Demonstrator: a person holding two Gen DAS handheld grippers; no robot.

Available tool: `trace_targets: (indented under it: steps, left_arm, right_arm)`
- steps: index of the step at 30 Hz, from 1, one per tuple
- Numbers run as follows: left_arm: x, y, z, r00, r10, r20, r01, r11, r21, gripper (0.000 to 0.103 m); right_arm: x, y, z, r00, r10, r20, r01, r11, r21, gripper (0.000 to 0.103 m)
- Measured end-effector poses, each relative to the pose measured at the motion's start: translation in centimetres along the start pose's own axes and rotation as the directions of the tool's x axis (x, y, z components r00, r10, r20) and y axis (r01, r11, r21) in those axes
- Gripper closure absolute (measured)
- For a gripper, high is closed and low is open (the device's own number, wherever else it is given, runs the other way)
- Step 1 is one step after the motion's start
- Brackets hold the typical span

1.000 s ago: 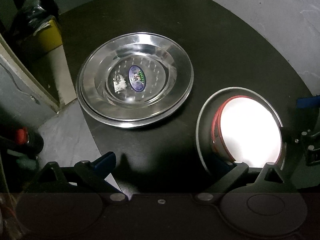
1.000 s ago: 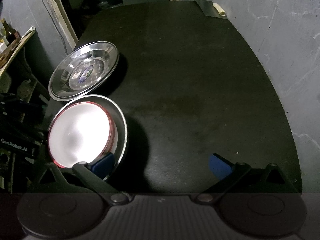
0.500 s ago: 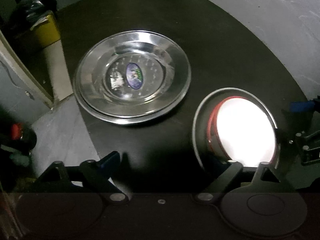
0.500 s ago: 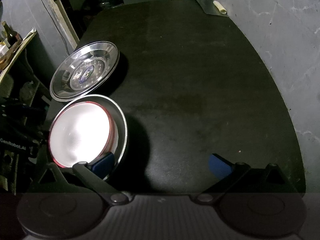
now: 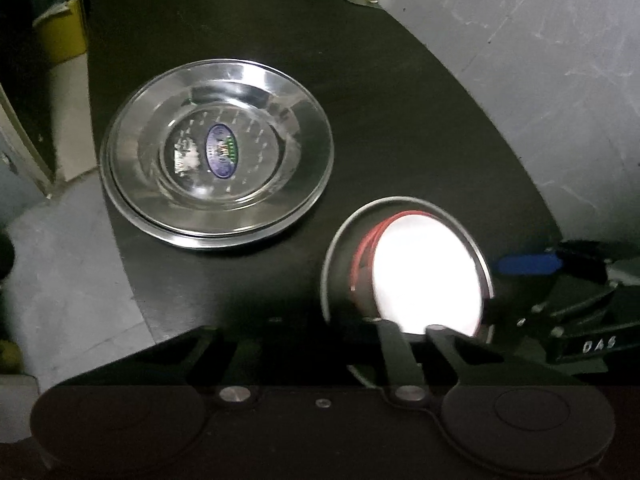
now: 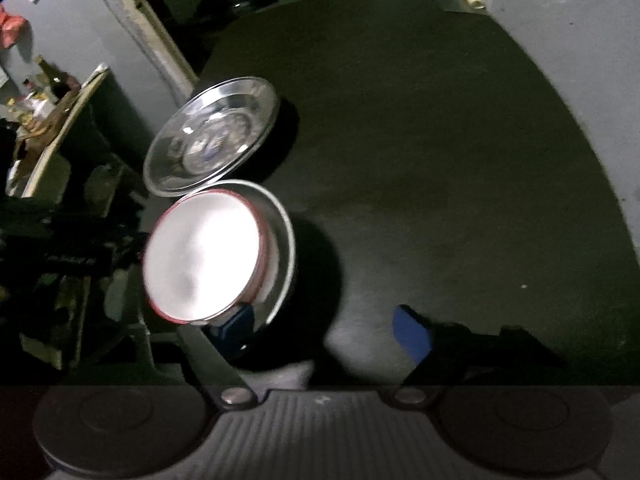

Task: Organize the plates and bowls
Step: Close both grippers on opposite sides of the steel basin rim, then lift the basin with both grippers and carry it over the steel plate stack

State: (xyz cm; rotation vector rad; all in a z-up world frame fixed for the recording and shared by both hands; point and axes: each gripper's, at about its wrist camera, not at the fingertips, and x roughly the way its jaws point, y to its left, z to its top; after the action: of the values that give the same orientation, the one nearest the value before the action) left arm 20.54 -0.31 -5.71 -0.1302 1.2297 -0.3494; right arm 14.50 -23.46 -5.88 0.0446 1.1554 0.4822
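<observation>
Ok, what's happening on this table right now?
A person holding a gripper in each hand is working on a white bowl nested in a steel bowl on the black table. The left gripper is shut at the white bowl's near rim, apparently pinching it. The right gripper is closing, with the steel bowl's wall between its fingers, not yet pressed. A stack of steel plates sits beside them, untouched.

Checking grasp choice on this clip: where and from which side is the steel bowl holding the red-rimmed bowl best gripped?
Probably its thin upright rim, from above, one finger inside and one outside. The steel bowl is too wide to span, and in the right wrist view a gap beside the red-rimmed bowl leaves room for a finger. The left gripper is shut on its near rim.
</observation>
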Motion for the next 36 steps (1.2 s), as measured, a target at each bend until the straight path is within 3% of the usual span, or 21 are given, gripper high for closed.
trace_targets:
  steps: [4,9,15,24,27,36]
  left_arm:
    - [0.0,-0.2,0.0,1.000,0.004,0.000,-0.004,1.000,0.005,0.092]
    - [-0.1,-0.2,-0.1,1.000,0.008,0.001,-0.008,1.000,0.009,0.092]
    - [-0.1,-0.5,0.0,1.000,0.024,0.001,-0.024,0.999,0.024,0.092]
    - [0.0,-0.8,0.0,0.999,0.033,0.003,-0.033,0.998,0.045,0.092]
    - [0.0,-0.7,0.0,1.000,0.030,0.004,-0.030,0.999,0.041,0.092]
    - [0.1,-0.6,0.2,1.000,0.020,-0.016,-0.019,0.999,0.035,0.093]
  right_arm:
    - [0.0,0.2,0.1,1.000,0.029,-0.009,-0.029,1.000,0.003,0.036]
    - [-0.1,0.4,0.5,0.996,0.083,-0.040,-0.081,0.996,0.035,0.061]
    - [0.1,1.2,1.4,0.993,0.064,-0.102,-0.058,0.996,0.063,0.070]
    - [1.6,1.8,1.6,0.988,0.057,-0.145,-0.049,0.997,0.061,0.073]
    - [1.9,1.5,1.4,0.986,0.087,-0.143,-0.076,0.994,0.077,0.078]
    - [1.7,1.4,1.0,0.987,0.104,-0.123,-0.093,0.992,0.089,0.078]
